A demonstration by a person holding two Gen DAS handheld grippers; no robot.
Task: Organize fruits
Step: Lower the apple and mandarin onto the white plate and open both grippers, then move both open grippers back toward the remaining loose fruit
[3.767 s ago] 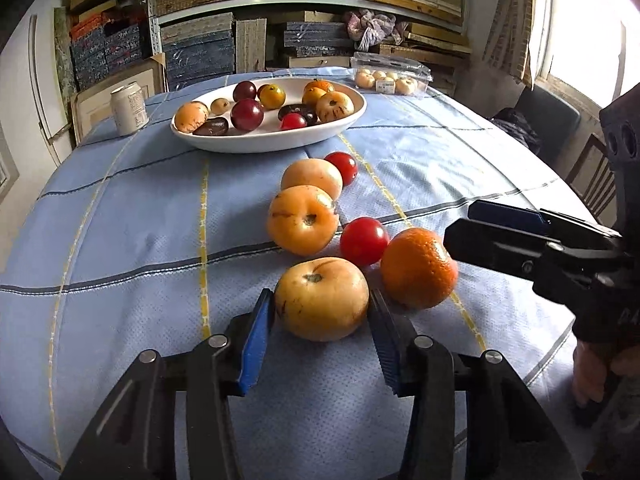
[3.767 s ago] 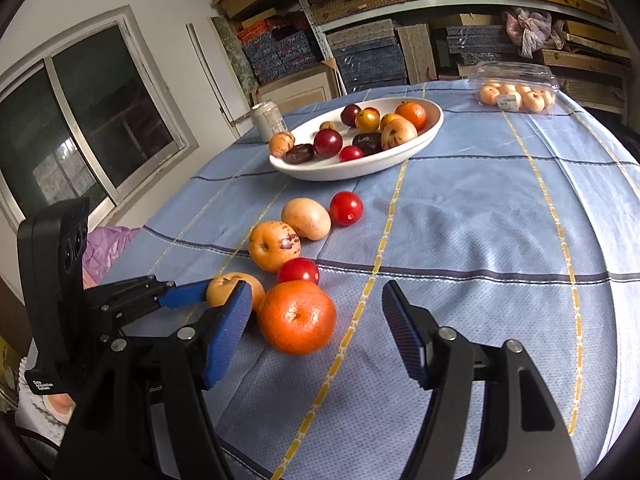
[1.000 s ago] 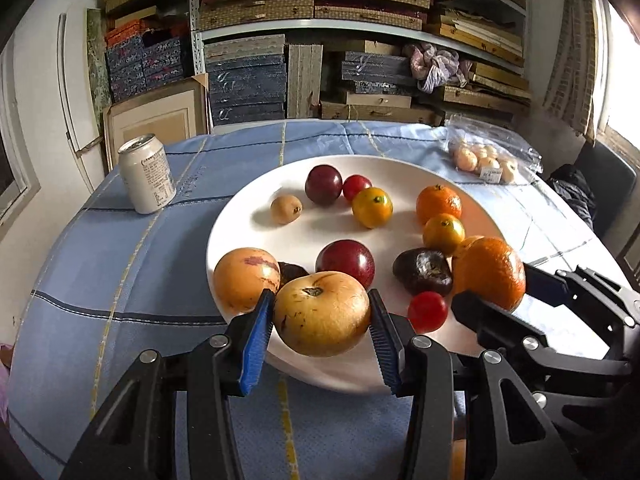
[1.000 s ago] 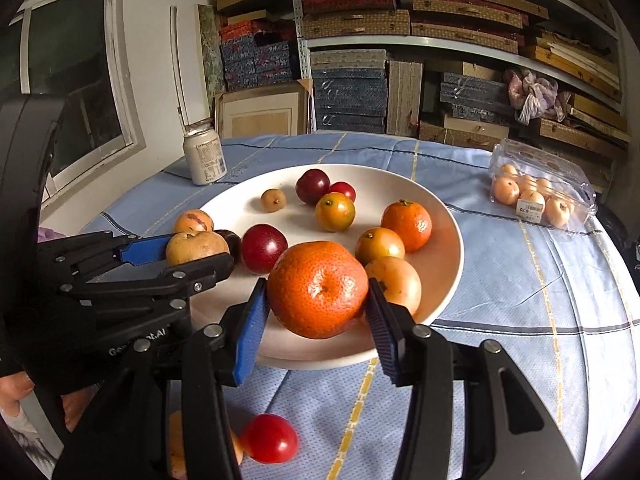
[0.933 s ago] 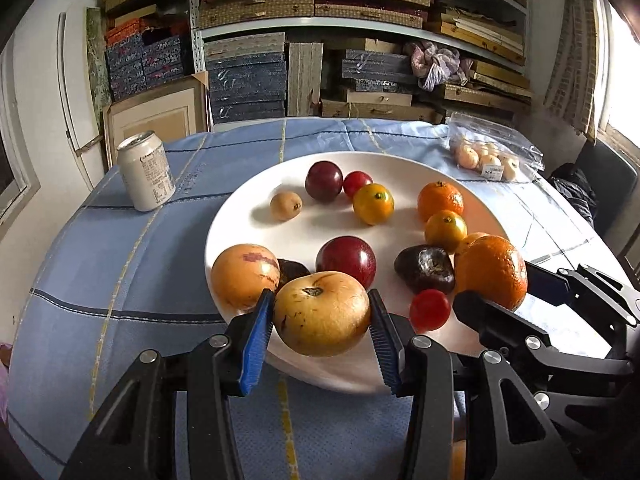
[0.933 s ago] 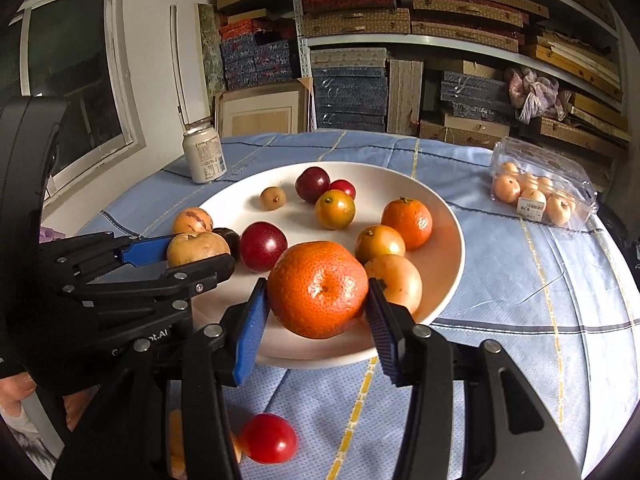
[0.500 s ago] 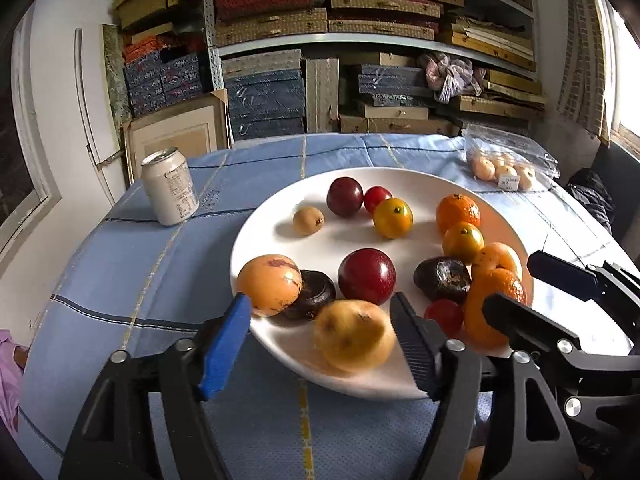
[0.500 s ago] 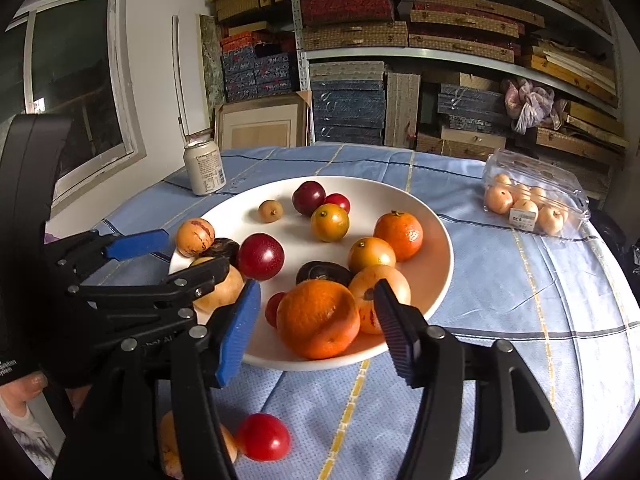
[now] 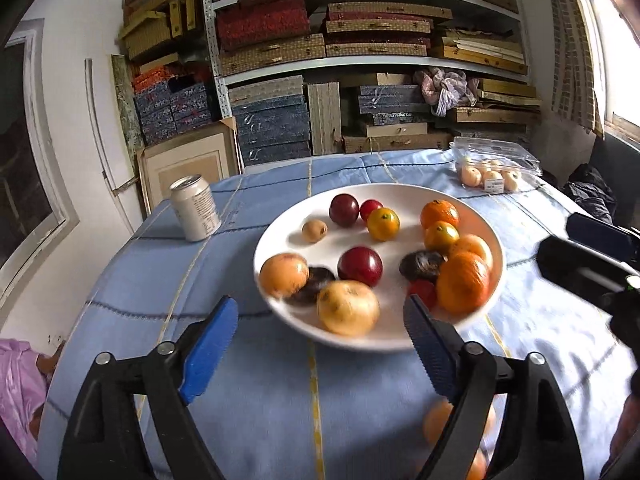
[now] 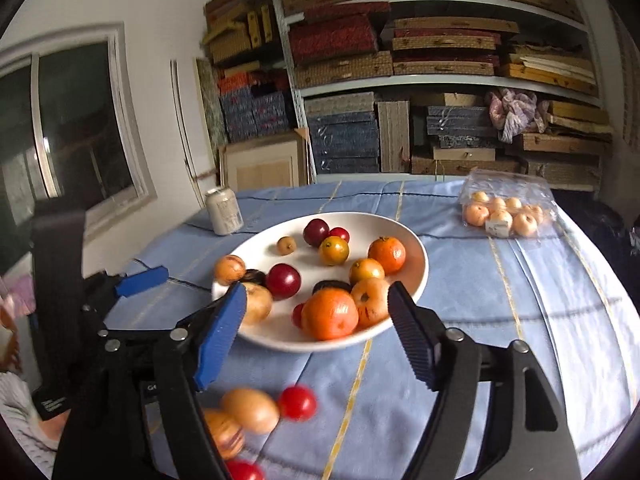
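On the tabletop: a blue cloth [image 9: 256,380] with yellow and dark stripes covers it, and a white plate [image 9: 400,196] sits near the middle.
Left claw [image 9: 320,344]: spread wide and holding nothing, held above the cloth just short of the plate's near rim.
Right claw [image 10: 316,334]: likewise spread and empty, its blue pads either side of the plate's near edge as the right wrist camera sees it, not touching any fruit.
Yellow apple [image 9: 348,307]: lying in the plate at its near edge, beside a dark fruit [image 9: 311,291] and a speckled orange-yellow fruit [image 9: 284,274].
Large orange [image 9: 462,282]: in the plate on its right side, touching a paler orange fruit [image 9: 474,245] behind it and a small red tomato [image 9: 422,290] at its left.
Other plate fruit: two dark red plums [image 9: 359,266], a yellow-orange tomato [image 9: 383,224], a second orange [image 9: 439,213] and a small brown fruit [image 9: 314,231], spread apart toward the far side.
Fruit off the plate: a tan round fruit [image 10: 250,410] and a red tomato [image 10: 297,402] touching each other on the cloth below the right claw, both blurred; another striped fruit [image 10: 224,432] lies just beside them.
Far edge: a drink can [image 9: 195,207] stands upright left of the plate, and a clear plastic box of small pale fruit [image 9: 494,164] lies at the right.
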